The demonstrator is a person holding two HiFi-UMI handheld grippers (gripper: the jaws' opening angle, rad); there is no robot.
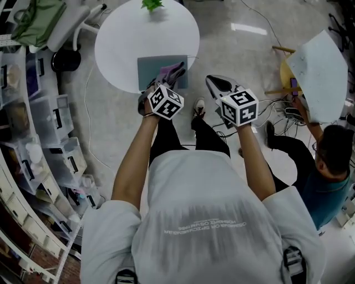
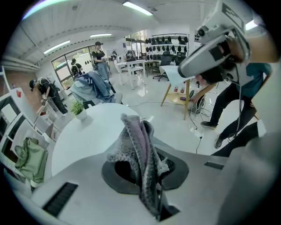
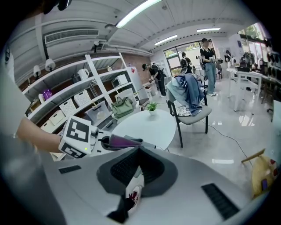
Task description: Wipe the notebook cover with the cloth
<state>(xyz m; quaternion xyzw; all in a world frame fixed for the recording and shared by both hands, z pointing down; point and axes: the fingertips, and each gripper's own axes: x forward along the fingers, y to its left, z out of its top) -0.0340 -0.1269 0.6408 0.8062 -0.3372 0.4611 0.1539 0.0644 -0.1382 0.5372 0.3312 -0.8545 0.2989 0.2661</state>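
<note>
A grey-blue notebook (image 1: 155, 69) lies at the near edge of the round white table (image 1: 122, 44). My left gripper (image 1: 170, 79) is shut on a purple-grey cloth (image 1: 173, 71), which hangs over the notebook's near right corner. In the left gripper view the cloth (image 2: 139, 158) stands bunched between the jaws and hides their tips. My right gripper (image 1: 217, 83) is off the table, to the right of the notebook, above the floor. Its jaws are shut with nothing between them. From the right gripper view I see the left gripper's marker cube (image 3: 79, 137) and the cloth (image 3: 124, 141).
A small potted plant (image 1: 152, 5) stands at the table's far edge. Shelves with storage bins (image 1: 39, 144) line the left. A person (image 1: 327, 166) crouches at the right beside a wooden stool (image 1: 285, 72) and floor cables. A chair with a jacket (image 3: 189, 99) stands behind the table.
</note>
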